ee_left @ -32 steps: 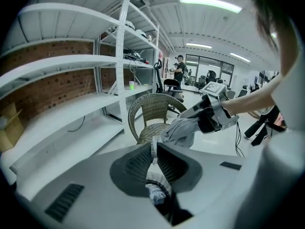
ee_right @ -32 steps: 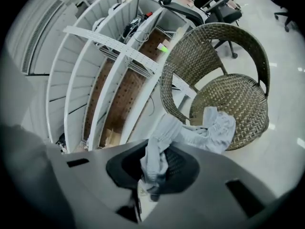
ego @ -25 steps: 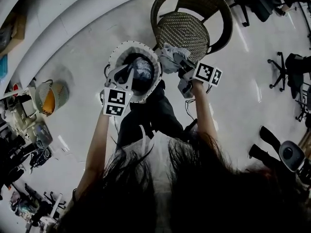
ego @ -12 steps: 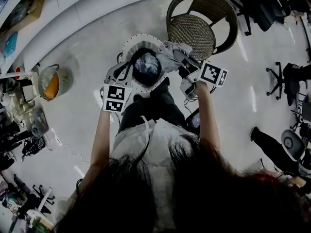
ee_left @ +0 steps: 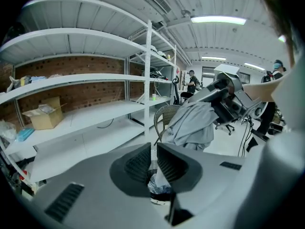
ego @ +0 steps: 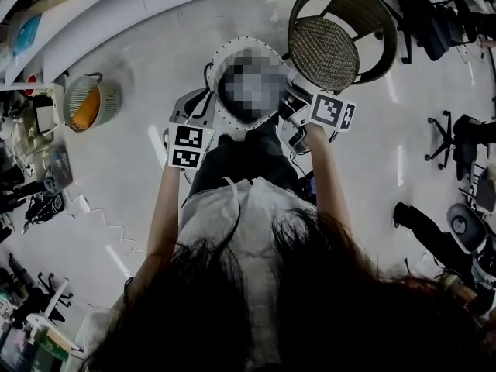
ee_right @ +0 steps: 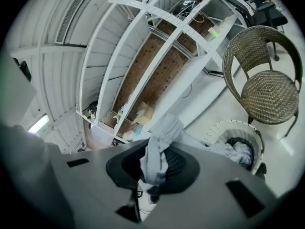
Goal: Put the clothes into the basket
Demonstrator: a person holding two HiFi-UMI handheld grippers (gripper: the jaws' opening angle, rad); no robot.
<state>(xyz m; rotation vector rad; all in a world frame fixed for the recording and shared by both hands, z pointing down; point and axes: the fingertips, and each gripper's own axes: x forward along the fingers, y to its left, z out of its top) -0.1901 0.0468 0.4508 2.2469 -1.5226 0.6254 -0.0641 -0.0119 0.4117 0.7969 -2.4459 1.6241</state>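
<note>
A white round basket stands in front of my legs, with dark clothes inside; a blur patch covers its middle. My left gripper sits at the basket's left rim. In the left gripper view its jaws stand almost together on a white latticed piece of the basket. My right gripper is at the right rim, shut on a grey garment. The grey garment hangs bunched from it, and one end trails into the basket.
A wicker chair stands just beyond the basket on the right. White shelving curves along the far left. A small basket with something orange sits on the floor at the left. Office chairs stand at the right.
The right gripper has carried the grey garment from the chair side over the basket's right rim. Both grippers and the view have shifted toward the chair; the left stays at the left rim.
</note>
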